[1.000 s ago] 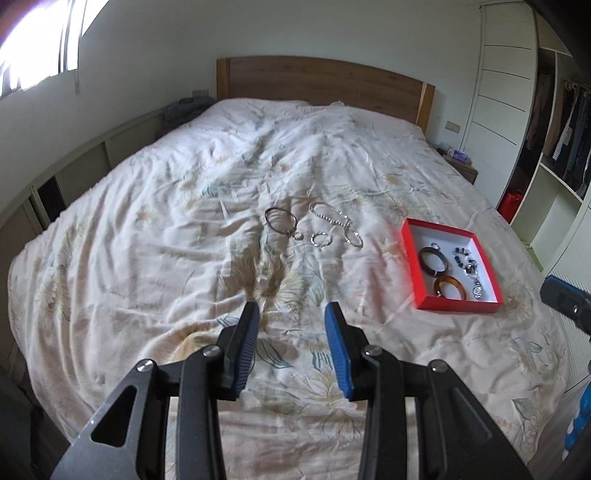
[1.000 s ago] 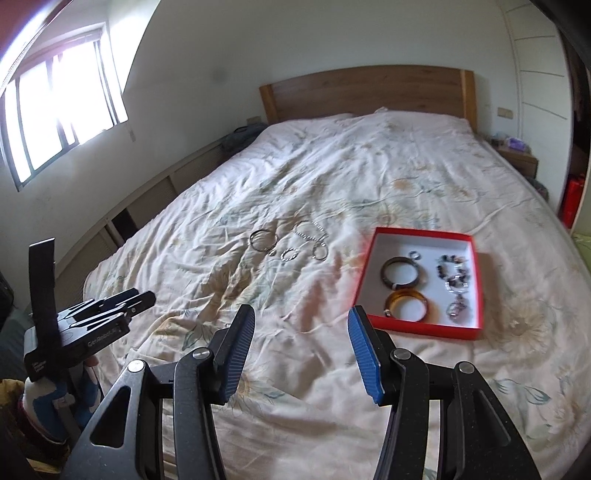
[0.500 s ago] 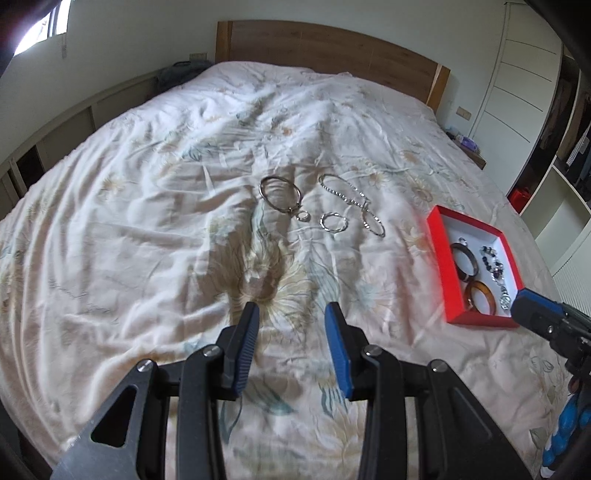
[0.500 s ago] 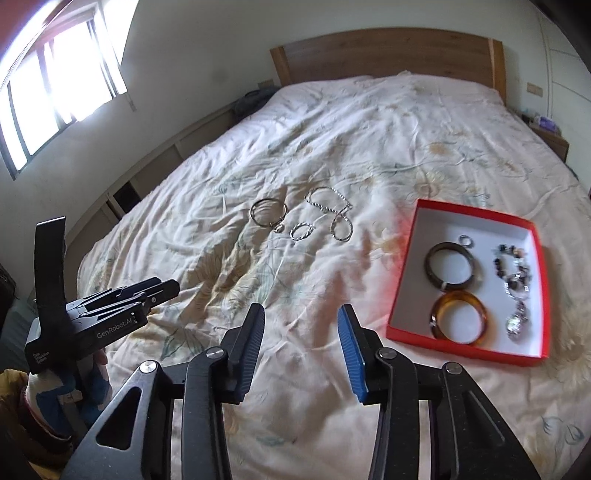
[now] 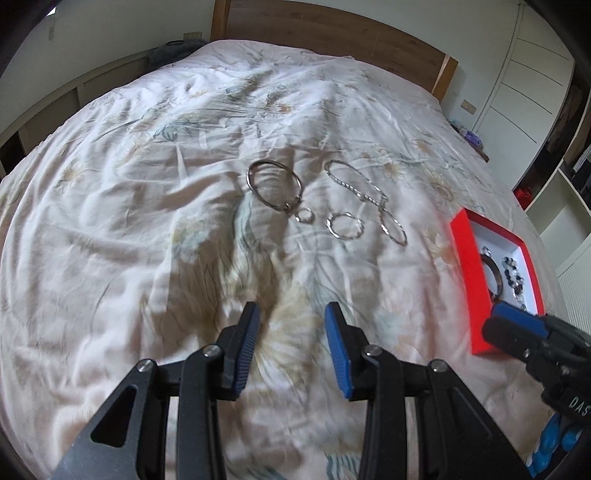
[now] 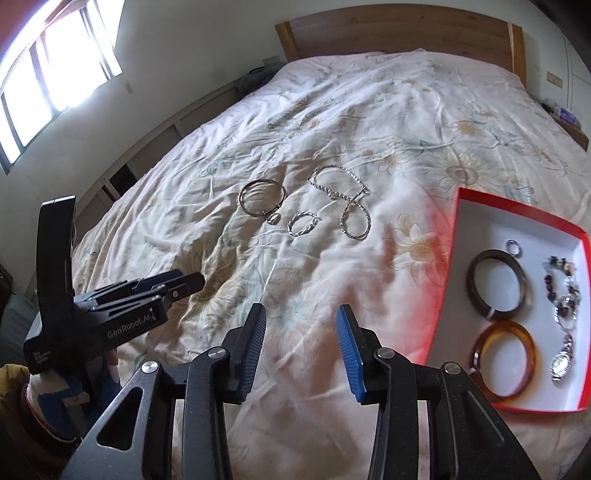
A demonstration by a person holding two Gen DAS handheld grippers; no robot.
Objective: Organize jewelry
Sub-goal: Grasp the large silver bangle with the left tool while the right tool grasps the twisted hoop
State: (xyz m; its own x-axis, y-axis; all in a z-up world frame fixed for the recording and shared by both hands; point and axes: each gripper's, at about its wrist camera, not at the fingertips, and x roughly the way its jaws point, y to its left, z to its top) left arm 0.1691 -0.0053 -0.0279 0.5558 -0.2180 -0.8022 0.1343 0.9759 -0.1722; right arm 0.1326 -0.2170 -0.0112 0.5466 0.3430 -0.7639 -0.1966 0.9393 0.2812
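Loose silver jewelry lies mid-bed: a large bangle [image 5: 274,184] [image 6: 261,196] with a small charm, a twisted hoop [image 5: 344,225] [image 6: 303,223] and a chain necklace [image 5: 364,194] [image 6: 345,197]. A red box [image 6: 445,291] [image 5: 471,280] to the right holds a dark bangle [image 6: 498,284], an amber bangle [image 6: 504,360], a small ring, a bead bracelet and a watch. My left gripper [image 5: 291,328] hangs open above the quilt, short of the jewelry. My right gripper [image 6: 301,328] is empty, its jaws closing, left of the box.
A floral quilt [image 5: 147,184] covers the whole bed, with a wooden headboard [image 6: 388,26] at the far end. Low shelving runs along the left wall under a window [image 6: 48,81]. Wardrobe doors and open shelves stand at the right.
Both grippers have come forward and down toward the bed, so the jewelry and box look larger. The right gripper's jaws have narrowed. The left jaws kept their gap.
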